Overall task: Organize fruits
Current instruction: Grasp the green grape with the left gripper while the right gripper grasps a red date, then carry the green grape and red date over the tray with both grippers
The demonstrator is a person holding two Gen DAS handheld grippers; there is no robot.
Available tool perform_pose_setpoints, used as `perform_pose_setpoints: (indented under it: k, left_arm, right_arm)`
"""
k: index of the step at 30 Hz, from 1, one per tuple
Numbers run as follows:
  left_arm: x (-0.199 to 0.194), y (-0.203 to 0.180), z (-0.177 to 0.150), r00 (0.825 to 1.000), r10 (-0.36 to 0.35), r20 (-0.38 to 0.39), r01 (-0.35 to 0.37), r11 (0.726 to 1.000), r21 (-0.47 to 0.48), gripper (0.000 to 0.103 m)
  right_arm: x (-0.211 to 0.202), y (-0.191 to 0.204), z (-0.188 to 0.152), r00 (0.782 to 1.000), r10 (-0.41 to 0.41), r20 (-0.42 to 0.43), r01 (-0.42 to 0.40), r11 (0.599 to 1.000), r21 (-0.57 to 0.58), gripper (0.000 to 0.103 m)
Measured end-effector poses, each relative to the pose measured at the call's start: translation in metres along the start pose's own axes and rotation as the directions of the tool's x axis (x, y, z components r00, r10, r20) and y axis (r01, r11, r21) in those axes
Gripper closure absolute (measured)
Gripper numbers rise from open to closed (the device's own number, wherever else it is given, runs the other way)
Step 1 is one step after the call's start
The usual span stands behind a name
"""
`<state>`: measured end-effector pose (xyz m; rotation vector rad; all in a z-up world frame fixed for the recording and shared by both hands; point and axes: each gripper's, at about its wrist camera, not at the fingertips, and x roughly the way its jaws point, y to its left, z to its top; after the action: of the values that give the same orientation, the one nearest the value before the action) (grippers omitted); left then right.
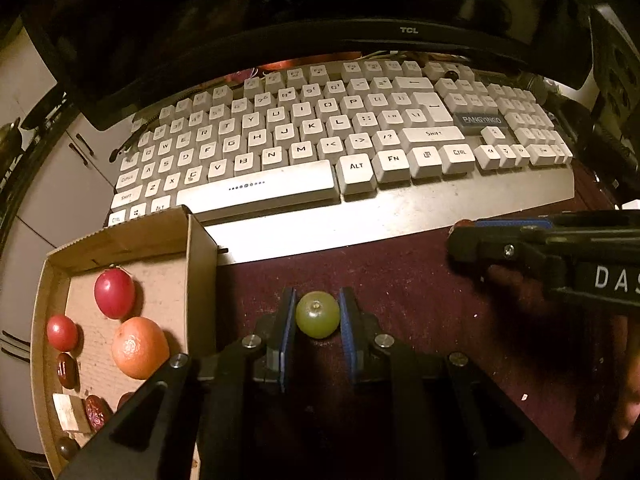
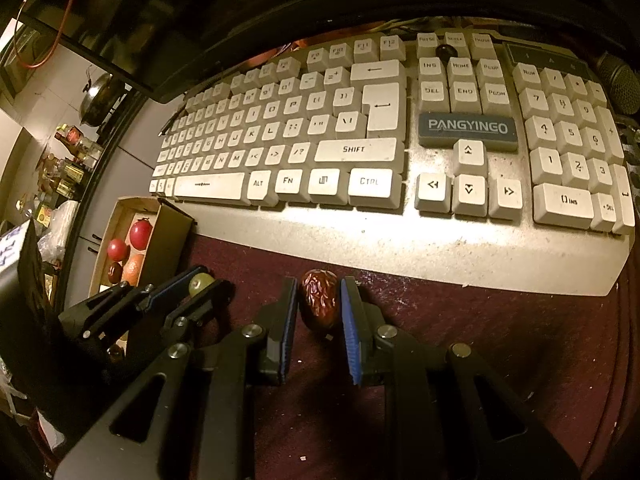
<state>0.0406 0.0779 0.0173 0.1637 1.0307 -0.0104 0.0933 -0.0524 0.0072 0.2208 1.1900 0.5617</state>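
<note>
Left gripper (image 1: 318,316) and right gripper (image 2: 319,308): black frames, 2 fingers each, blue ribbed pads (image 2: 351,336), silver pivot screws (image 1: 251,341). White lettering "DAS" (image 1: 612,279) on right gripper's side.

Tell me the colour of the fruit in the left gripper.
Pale green grape, clearest in the left wrist view.

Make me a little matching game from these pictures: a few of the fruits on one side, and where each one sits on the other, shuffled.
Things:
1. green grape
2. wrinkled red date
3. orange
4. keyboard

Places:
A. inside the cardboard box
B. between the pads of the left gripper
C. behind both grippers, below the monitor
D. between the pads of the right gripper

Pairs: 1-B, 2-D, 3-A, 4-C
</note>
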Motion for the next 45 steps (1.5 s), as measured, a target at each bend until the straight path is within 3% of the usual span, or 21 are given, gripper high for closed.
perform_pose_setpoints:
  k: [8,15,21,26,30,36,45]
  left_arm:
    - [-0.008,-0.001,-0.003,1.000,-0.013,0.015,0.014,1.000,-0.016,0.085]
    - [-0.074,0.010,-0.018,0.987,-0.043,0.154,0.054,0.996,-0.073,0.085]
    - [-0.132,0.043,-0.035,0.965,-0.030,0.260,0.064,0.990,-0.124,0.085]
    - [-0.171,0.097,-0.051,0.944,0.043,0.326,0.021,0.982,-0.190,0.085]
    - [-0.179,0.135,-0.061,0.940,0.093,0.328,-0.013,0.971,-0.238,0.085]
    - [-0.160,0.172,-0.076,0.959,0.070,0.273,0.011,0.959,-0.285,0.085]
    - [-0.133,0.174,-0.108,0.978,0.018,0.206,0.041,0.960,-0.278,0.085]
  right_arm:
    - [-0.011,0.006,0.001,0.999,-0.007,0.032,0.008,1.000,-0.016,0.079]
    - [-0.035,0.029,-0.003,0.996,-0.015,0.084,0.020,0.998,-0.051,0.079]
    - [-0.061,0.083,-0.011,0.990,-0.006,0.144,0.027,0.989,-0.142,0.079]
    - [-0.075,0.140,-0.018,0.982,0.035,0.184,0.006,0.975,-0.221,0.079]
    - [-0.070,0.176,-0.023,0.980,0.070,0.186,-0.019,0.965,-0.262,0.079]
    - [-0.035,0.209,-0.022,0.988,0.105,0.115,-0.071,0.961,-0.268,0.079]
    - [0.009,0.240,-0.041,0.998,0.053,0.028,-0.041,0.949,-0.314,0.079]
